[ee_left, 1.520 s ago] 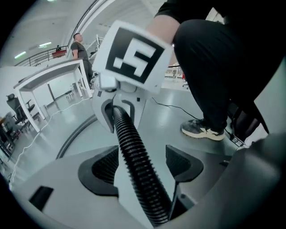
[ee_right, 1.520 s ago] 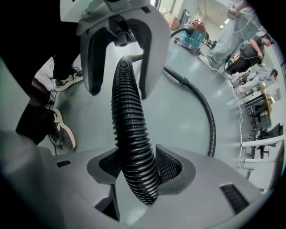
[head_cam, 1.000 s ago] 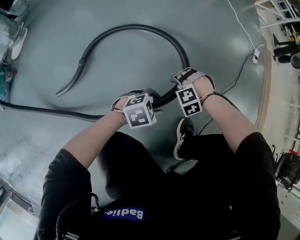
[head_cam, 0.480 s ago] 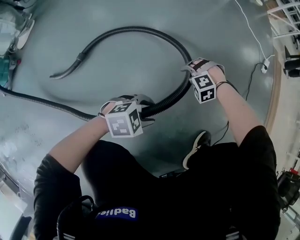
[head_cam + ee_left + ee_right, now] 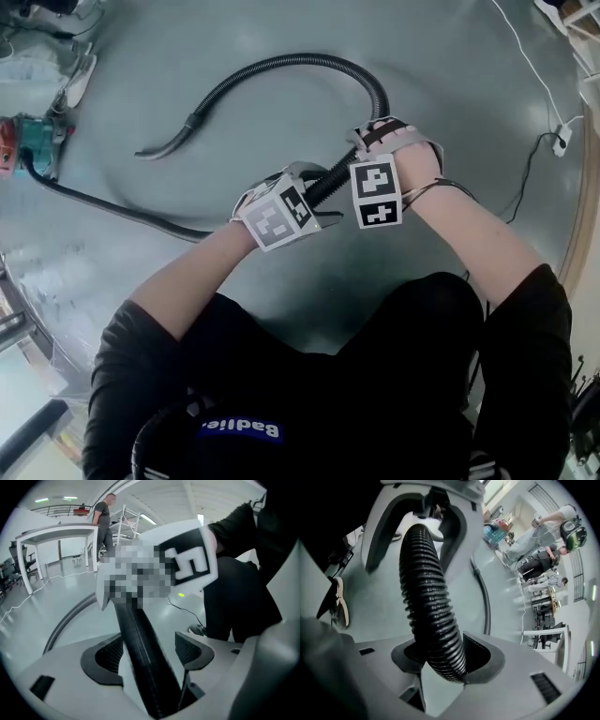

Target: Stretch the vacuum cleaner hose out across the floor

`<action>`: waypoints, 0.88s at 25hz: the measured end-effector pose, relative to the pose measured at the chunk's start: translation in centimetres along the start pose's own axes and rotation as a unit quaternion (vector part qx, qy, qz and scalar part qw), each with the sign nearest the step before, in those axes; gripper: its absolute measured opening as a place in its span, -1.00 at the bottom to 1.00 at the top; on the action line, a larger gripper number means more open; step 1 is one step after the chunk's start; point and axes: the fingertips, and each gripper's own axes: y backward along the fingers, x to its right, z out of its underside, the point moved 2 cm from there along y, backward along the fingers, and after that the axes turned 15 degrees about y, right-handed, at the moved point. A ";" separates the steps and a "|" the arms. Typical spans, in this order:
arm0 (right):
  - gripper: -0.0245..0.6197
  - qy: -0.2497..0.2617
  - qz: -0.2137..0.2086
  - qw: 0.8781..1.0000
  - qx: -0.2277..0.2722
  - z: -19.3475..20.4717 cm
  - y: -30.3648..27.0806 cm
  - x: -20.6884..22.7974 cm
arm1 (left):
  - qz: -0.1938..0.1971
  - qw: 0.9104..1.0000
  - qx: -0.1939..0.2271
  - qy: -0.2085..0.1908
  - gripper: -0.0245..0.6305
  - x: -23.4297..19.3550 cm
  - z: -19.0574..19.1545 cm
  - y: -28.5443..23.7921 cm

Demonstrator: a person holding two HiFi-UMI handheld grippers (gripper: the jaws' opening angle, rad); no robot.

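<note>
The black ribbed vacuum hose (image 5: 281, 62) arcs across the grey floor from its nozzle (image 5: 164, 148) round to my two grippers, then runs left to the vacuum cleaner (image 5: 26, 148). My right gripper (image 5: 364, 142) is shut on the hose (image 5: 419, 583); its jaws have just been closing, and both pads press the ribs. Just behind it is my left gripper (image 5: 314, 186), whose jaws have just been opening. The hose (image 5: 136, 630) lies between them against the left pad (image 5: 110, 656), with a gap to the other. The two grippers almost touch.
A white cable (image 5: 530, 75) and a thin black cord (image 5: 514, 192) lie on the floor at the right. A white table (image 5: 56, 534) and a standing person (image 5: 103, 515) are far off. More people (image 5: 543, 527) stand by benches beyond the hose.
My left gripper has slid along the hose up to the right gripper and its jaws have widened. The right gripper has drawn in toward me, which tightened the hose's arc.
</note>
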 end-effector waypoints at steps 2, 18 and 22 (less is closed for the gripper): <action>-0.29 0.023 0.012 1.000 0.006 -0.6 1.3 -0.9 | -0.008 1.000 -0.015 0.003 0.10 0.4 -2.6 -2.1; -0.27 0.088 0.048 0.990 0.098 10.9 -5.0 -6.0 | 0.043 0.995 -0.088 -0.033 -0.15 7.9 -1.5 -2.1; -0.28 0.048 0.078 0.993 0.071 11.5 -4.3 -4.6 | 0.030 0.994 -0.098 -0.039 -0.12 6.5 -0.3 -2.2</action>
